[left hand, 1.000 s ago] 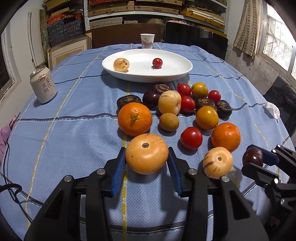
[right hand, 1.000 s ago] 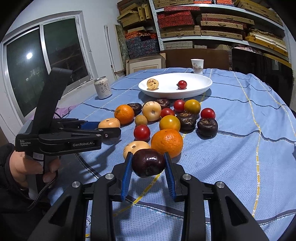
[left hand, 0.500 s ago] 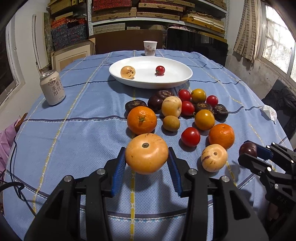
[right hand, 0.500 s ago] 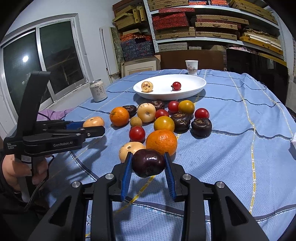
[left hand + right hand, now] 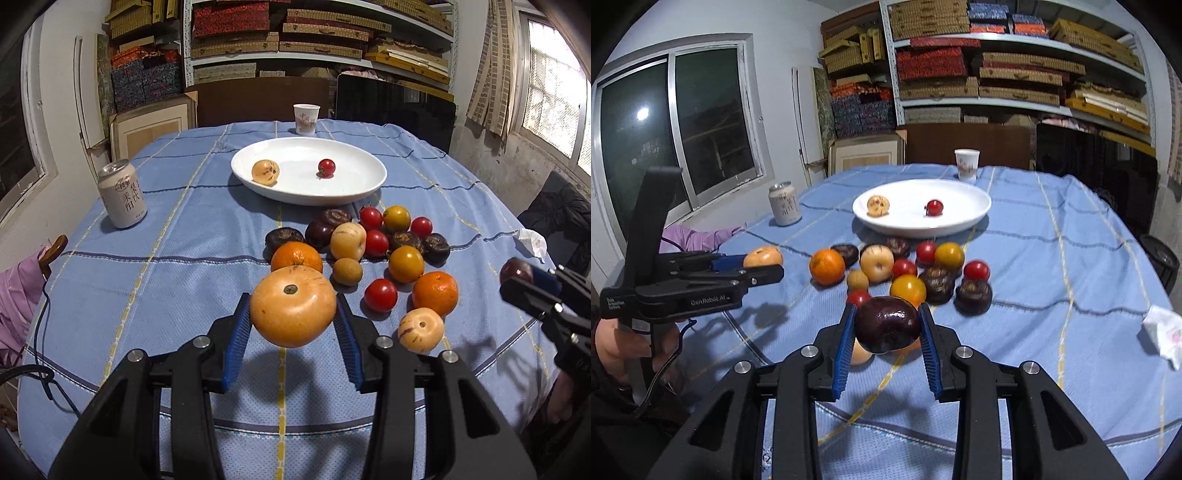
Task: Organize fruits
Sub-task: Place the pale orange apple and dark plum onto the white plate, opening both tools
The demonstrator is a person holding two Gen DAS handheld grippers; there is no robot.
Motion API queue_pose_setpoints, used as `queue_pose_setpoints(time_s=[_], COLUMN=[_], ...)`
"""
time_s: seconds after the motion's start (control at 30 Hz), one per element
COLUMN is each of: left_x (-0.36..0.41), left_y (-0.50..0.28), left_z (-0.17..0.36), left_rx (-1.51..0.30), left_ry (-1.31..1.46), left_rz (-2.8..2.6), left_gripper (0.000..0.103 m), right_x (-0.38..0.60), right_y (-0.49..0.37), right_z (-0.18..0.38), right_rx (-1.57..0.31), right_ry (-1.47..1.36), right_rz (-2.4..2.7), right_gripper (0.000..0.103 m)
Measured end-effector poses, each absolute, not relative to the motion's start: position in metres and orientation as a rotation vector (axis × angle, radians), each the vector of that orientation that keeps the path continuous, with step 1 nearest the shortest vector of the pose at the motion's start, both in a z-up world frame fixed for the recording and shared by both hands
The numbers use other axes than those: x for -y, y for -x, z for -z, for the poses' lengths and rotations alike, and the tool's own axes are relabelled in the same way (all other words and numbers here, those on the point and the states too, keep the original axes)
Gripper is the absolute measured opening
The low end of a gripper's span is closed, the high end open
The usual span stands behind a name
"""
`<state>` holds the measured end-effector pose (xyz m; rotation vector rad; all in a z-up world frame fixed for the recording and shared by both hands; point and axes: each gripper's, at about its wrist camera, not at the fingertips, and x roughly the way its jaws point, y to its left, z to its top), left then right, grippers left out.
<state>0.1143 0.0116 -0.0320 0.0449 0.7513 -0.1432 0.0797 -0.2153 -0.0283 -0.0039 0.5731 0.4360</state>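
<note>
Bench (image 5: pixel 155 280): round, draped in a blue woven cloth with thin yellow and dark stripes.

Left tongs (image 5: pixel 293 325): black frame, ribbed blue pads (image 5: pixel 236 339), clamped on a large smooth orange-yellow fruit (image 5: pixel 293 308), flattened-round with a dark stem scar on top; it sits squarely between the pads, raised clear of the cloth, its shadow beneath it.

Right tongs (image 5: pixel 886 326): same make, clamped on a glossy dark purple fruit (image 5: pixel 887 321), rounded, held off the cloth between both pads.

Loose fruit pile (image 5: pixel 373 254), at 1 o'clock from the left tongs: two dimpled oranges (image 5: pixel 297 256), shiny red tomatoes (image 5: pixel 381 294), yellow tomatoes (image 5: pixel 405 264), wrinkled dark purple fruits (image 5: pixel 282 238), pale speckled fruits (image 5: pixel 421 329), one dull brown fruit (image 5: pixel 347 271). All lie close together on the cloth, many touching.

White oval plate (image 5: pixel 354 192): glazed, shallow, at 12 o'clock beyond the pile; it holds one pale mottled fruit (image 5: pixel 265 171) and one small red tomato (image 5: pixel 326 167), well apart.

Drinks can (image 5: pixel 122 194): pale metal, upright, at 10 o'clock.

Paper cup (image 5: pixel 306 119): white, upright, behind the plate.

Crumpled white tissue (image 5: pixel 1161 334): at 3 o'clock near the bench edge
</note>
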Motion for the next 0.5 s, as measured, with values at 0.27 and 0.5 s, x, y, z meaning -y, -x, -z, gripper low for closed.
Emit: queue_pose_setpoints(time_s=[0.27, 0.5], left_x=[-0.013, -0.003], left_y=[-0.141, -0.202], left_z=[-0.007, -0.042], left_rx=[-0.707, -0.691], left_ry=[-0.049, -0.067], left_rz=[0.166, 0.185], left_gripper=[0.043, 0.043], right_x=[0.219, 0.215], right_y=[-0.106, -0.164], right_z=[-0.009, -0.043], right_rx=[-0.507, -0.476], right_ry=[0.062, 0.099], right_rz=[-0.397, -0.373], right_gripper=[0.034, 0.034])
